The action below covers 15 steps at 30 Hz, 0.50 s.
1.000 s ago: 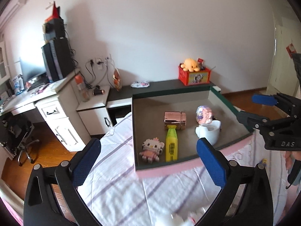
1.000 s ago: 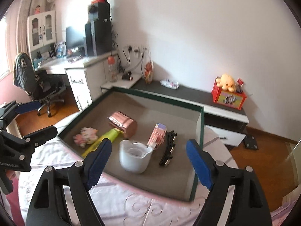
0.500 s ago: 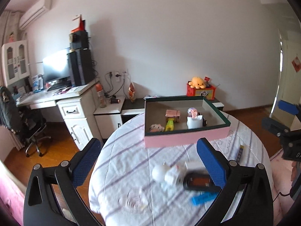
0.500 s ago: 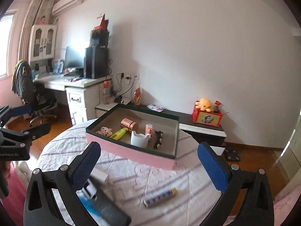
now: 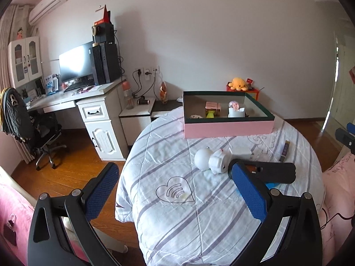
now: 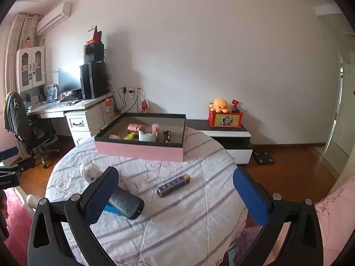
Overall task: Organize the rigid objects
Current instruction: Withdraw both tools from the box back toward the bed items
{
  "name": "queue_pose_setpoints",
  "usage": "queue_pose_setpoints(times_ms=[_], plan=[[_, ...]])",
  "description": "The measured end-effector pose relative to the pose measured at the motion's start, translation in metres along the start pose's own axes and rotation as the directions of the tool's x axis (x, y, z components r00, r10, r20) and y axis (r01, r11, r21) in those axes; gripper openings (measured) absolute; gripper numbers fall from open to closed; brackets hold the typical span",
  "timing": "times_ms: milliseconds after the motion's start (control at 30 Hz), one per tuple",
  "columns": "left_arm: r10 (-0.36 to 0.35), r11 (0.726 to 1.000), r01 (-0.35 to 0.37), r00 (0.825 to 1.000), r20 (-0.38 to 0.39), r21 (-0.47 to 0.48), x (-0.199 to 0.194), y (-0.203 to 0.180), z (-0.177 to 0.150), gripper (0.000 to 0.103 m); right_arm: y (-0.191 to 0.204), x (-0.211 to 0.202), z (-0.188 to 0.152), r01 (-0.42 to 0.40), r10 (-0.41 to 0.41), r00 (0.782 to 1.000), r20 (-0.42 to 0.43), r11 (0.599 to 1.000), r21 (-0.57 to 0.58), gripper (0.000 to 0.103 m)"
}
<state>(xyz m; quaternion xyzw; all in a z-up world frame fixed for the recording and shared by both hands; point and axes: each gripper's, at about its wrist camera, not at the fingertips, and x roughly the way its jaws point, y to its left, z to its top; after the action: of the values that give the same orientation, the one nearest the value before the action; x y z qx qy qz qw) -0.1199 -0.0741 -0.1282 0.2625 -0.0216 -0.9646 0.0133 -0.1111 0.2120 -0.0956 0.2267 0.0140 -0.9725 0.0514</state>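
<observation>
A pink box [image 5: 228, 128] with a dark green rim stands at the far side of the round table; it also shows in the right wrist view [image 6: 139, 149]. Inside lie a copper tin [image 5: 213, 106], a yellow-green marker [image 5: 210, 114], a white cup [image 5: 236, 112] and small toys. Loose on the cloth near me are a white round toy [image 5: 210, 161], a black case [image 5: 268, 172] over a blue item, and a small blue patterned box [image 6: 173, 185]. My left gripper [image 5: 175, 196] and right gripper [image 6: 175, 196] are both open, empty, held back from the table's near edge.
The table wears a white cloth with grey stripes [image 5: 199, 210]. A desk with monitor and PC tower [image 5: 88, 82] and an office chair [image 5: 28, 128] stand left. A low cabinet with a red toy box [image 6: 225, 119] is behind. Pink bedding [image 6: 332, 210] lies at the right.
Both grippers have pulled far back and up from the pink box. The whole table and its loose items have come into view. Both stay open and empty.
</observation>
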Motion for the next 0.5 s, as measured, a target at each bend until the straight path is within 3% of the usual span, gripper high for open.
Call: queue_pose_setpoints(times_ms=[500], plan=[[-0.072,0.997,0.075,0.99,-0.12,0.021,0.048,-0.021,-0.014,0.103,-0.013,0.049,-0.029,0.018,-0.014,0.99,-0.14,0.999,0.027,0.103]])
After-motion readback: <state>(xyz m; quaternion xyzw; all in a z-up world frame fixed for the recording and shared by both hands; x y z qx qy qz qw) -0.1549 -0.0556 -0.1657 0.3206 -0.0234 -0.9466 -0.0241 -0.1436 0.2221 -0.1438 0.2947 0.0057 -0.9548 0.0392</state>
